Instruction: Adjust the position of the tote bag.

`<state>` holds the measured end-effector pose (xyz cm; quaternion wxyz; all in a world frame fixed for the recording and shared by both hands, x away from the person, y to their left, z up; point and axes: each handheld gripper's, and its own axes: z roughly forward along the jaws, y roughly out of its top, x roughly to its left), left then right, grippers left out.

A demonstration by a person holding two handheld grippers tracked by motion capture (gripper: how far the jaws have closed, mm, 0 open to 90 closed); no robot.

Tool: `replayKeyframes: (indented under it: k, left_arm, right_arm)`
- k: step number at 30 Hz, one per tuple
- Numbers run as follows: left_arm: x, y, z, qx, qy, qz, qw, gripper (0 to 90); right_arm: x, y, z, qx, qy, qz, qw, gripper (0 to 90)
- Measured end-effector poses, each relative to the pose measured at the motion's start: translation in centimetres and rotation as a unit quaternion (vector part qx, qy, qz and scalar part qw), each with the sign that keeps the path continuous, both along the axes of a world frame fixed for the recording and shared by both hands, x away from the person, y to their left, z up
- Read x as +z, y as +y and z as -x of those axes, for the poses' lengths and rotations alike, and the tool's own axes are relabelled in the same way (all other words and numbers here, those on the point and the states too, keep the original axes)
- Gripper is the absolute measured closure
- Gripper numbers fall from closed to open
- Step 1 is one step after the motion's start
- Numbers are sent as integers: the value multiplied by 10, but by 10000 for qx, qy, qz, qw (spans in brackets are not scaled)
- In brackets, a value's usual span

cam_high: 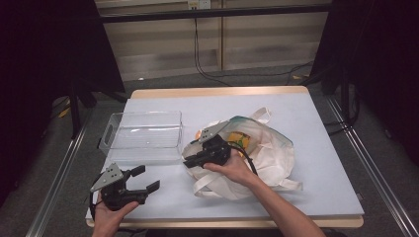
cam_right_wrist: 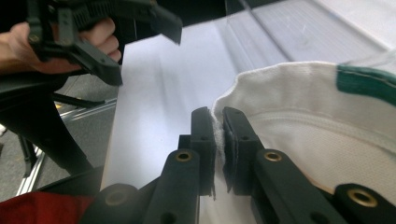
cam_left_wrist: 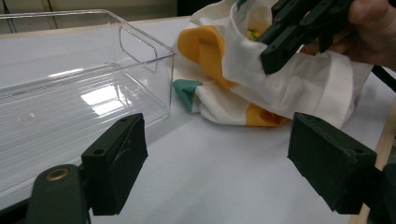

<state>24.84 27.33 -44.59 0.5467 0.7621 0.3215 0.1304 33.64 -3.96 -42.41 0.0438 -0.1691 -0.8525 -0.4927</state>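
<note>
A white cloth tote bag [cam_high: 274, 153] with green trim lies crumpled at the middle right of the table, something orange and yellow [cam_high: 238, 139] showing inside it. My right gripper [cam_high: 188, 160] is at the bag's left edge, shut on its rim. In the right gripper view the white rim [cam_right_wrist: 280, 88] is pinched between the two jaws [cam_right_wrist: 218, 135]. My left gripper [cam_high: 148, 177] is held near the front left corner, open, nothing between its jaws [cam_left_wrist: 217, 154]. It points toward the bag [cam_left_wrist: 280, 88] and the right gripper [cam_left_wrist: 275, 51].
An empty clear plastic bin [cam_high: 143, 114] with handle cut-outs stands left of the bag, close to its rim; its corner [cam_left_wrist: 170, 53] is just ahead of the left jaws. The table [cam_high: 306, 187] has a pale cover and a wooden front edge. Dark stands flank it.
</note>
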Motion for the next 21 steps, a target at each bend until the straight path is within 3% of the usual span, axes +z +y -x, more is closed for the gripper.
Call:
replayKeyframes:
  k: [7,15,21]
  left_arm:
    - [1,2,1,2,-45,-31,10000,180]
    - [1,0,2,-55,-37,-28,10000,173]
    - [3,-3,2,-112,-16,72,9999,174]
  right_arm:
    - [-12,2,-5,-82,93,202,9997,831]
    - [-10,3,-5,-56,-5,263,9996,817]
    - [4,-16,1,-186,-99,110,9997,643]
